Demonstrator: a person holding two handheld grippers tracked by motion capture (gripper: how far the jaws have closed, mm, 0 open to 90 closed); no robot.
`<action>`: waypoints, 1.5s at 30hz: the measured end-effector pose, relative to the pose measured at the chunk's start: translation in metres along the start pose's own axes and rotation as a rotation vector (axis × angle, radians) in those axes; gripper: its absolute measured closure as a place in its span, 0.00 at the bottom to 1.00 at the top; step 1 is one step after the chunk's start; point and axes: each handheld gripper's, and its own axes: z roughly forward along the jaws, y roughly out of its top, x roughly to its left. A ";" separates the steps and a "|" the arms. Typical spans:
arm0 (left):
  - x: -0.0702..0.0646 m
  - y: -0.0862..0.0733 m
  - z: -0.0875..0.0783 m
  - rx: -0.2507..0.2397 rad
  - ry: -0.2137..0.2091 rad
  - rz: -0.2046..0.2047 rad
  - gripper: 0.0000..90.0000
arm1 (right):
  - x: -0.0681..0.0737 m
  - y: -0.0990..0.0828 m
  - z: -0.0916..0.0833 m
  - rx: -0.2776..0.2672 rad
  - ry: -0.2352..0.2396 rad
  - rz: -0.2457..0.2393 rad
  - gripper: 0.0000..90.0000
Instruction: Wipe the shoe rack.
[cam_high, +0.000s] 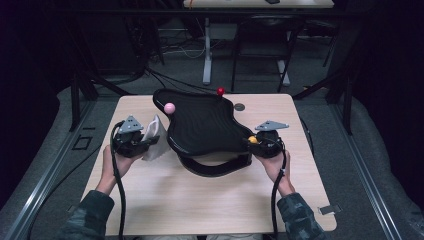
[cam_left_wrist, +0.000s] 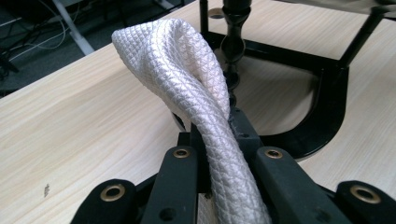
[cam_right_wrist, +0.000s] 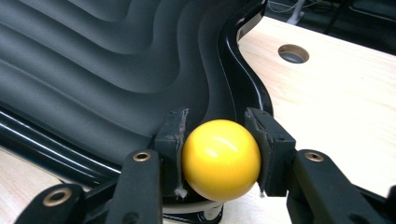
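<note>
A black ribbed wavy tray (cam_high: 205, 125) stands on a black stand in the middle of the table. A pink ball (cam_high: 169, 107) tops its left corner and a red ball (cam_high: 220, 91) its far corner. My right gripper (cam_high: 253, 142) is at the tray's right corner, shut on a yellow ball (cam_right_wrist: 220, 158) that sits against the tray's rim (cam_right_wrist: 243, 79). My left gripper (cam_high: 149, 143) is left of the tray, just above the table. It is shut on a white quilted cloth (cam_left_wrist: 187, 65), which rises folded out of the jaws. The same cloth (cam_high: 154, 131) stands beside the tray's left edge.
The stand's curved black base (cam_high: 215, 167) reaches toward the near edge of the light wooden table (cam_high: 200, 200); a turned black post (cam_left_wrist: 233, 42) rises from it. A round cable hole (cam_high: 239, 106) lies behind the tray. Beyond the table are desk legs and cables on the floor.
</note>
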 end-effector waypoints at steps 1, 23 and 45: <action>0.001 -0.001 0.001 0.004 0.000 -0.001 0.92 | 0.000 0.000 0.000 -0.001 0.002 -0.004 0.66; -0.010 0.005 0.009 -0.036 -0.009 0.011 0.92 | -0.005 -0.001 0.002 -0.020 0.092 -0.047 0.66; -0.011 -0.056 0.083 0.013 -0.022 -0.134 0.92 | -0.003 -0.002 0.002 -0.029 0.075 -0.046 0.66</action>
